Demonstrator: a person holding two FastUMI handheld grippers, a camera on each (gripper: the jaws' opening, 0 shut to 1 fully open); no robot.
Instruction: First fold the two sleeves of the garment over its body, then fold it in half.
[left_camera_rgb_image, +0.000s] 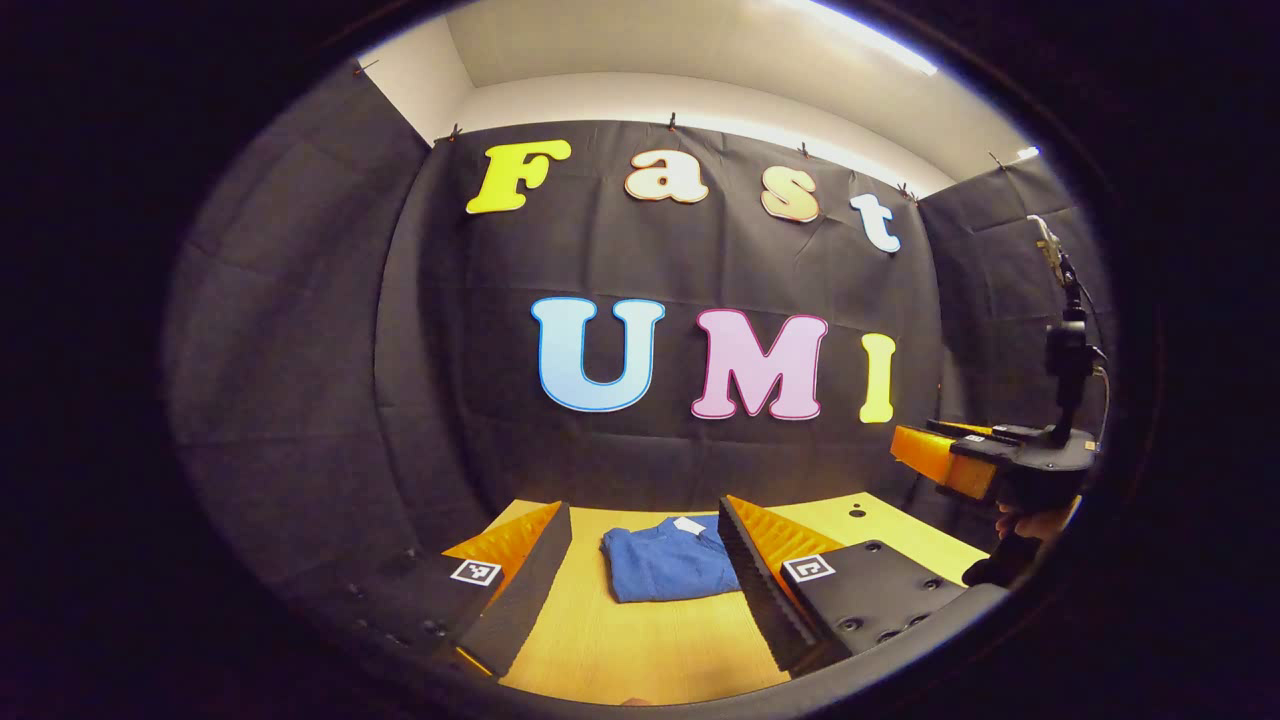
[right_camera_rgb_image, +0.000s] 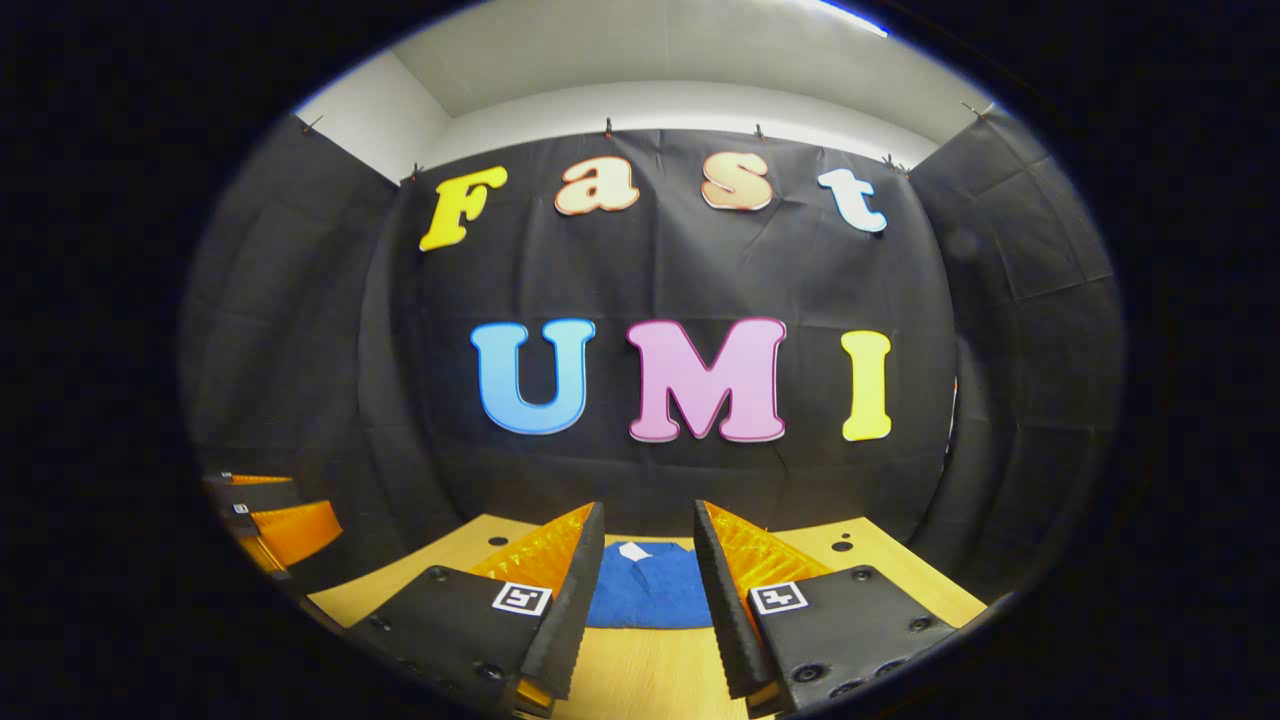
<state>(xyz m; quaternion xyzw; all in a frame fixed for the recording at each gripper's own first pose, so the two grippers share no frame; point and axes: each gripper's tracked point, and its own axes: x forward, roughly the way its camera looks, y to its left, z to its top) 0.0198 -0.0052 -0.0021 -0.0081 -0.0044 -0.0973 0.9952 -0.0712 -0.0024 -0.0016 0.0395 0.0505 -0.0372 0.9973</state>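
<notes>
Garment: blue, folded into a compact, roughly square bundle; no sleeves stick out; a small white tag shows at its far edge; a few creases on top.
Garment position: lies flat on the wooden table, lower centre of the left gripper view, near the table's far edge under the black wall. In the right gripper view the garment sits at lower centre, partly screened by the fingers.
Left gripper: jaws wide apart, holding nothing, touching nothing; it hangs above the table with the bundle framed in the gap.
Right gripper: jaws apart, somewhat narrower, empty, clear of the cloth.
Right gripper, seen from the left gripper view: at the right edge of the frame, raised, gripped by a hand.
Left gripper, seen from the right gripper view: finger ends at the lower left edge.
Orientation: tag edge points toward the wall; folded edge faces the near side. Long axis: cannot tell, the bundle reads close to square.
</notes>
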